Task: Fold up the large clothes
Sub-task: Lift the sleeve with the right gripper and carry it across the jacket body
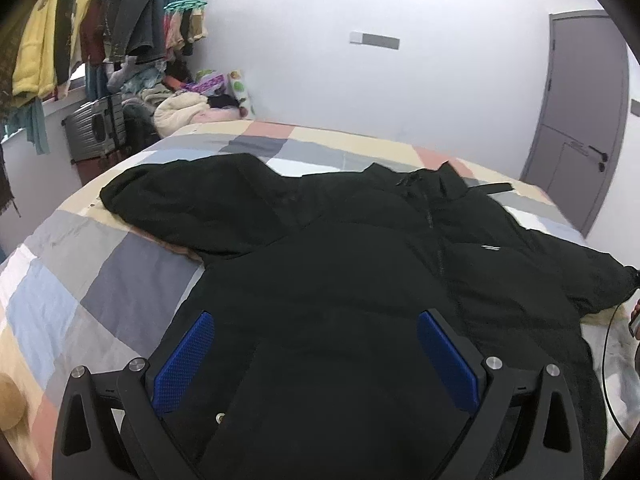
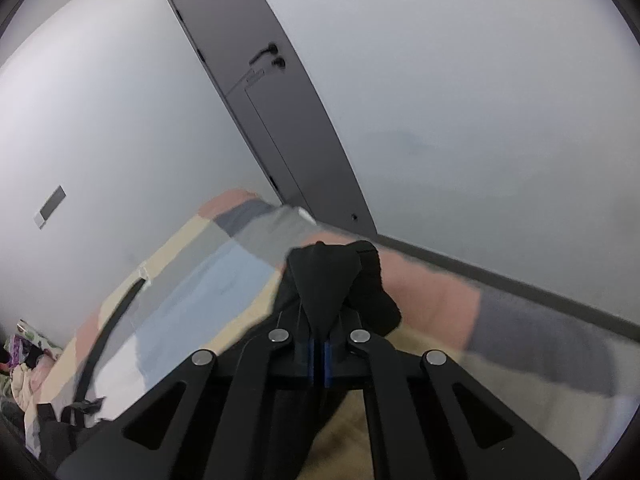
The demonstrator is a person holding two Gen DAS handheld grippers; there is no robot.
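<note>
Two grippers, two different states. Left gripper (image 1: 316,356) is spread wide, blue pads (image 1: 184,360) far apart, nothing between them; it hovers over the lower body of the black jacket (image 1: 340,264), contact with the fabric can't be confirmed. Right gripper (image 2: 319,356) is clenched, blue pads nearly together, pinching a bunched fold of the jacket (image 2: 324,280), which looks like a sleeve end or cuff, and the cloth stands up past the fingertips.

Left wrist view gives the whole garment: jacket lies front-up on the bed (image 1: 120,276), zipper (image 1: 434,236) running up the middle, small white logo (image 1: 489,247) on the chest, one sleeve stretched toward the left edge of the bed, the other sleeve running off to the right edge of the frame. Bed cover is a patchwork of grey, blue, cream and pink squares. Right wrist view shows none of that layout, only the pinched bit of cloth, a strip of the same patchwork cover (image 2: 224,276) below it, and a black strap (image 2: 108,328) lying on the cover at left.

Further out, left view only: hanging clothes (image 1: 80,28) top left, a grey suitcase (image 1: 94,128) under them, a pile of laundry (image 1: 188,100) at the far corner of the bed. Both views catch the grey door (image 1: 580,120) with its dark handle (image 2: 266,56) and the plain white wall (image 2: 480,100). Right view is tilted and motion-blurred near the bed.
</note>
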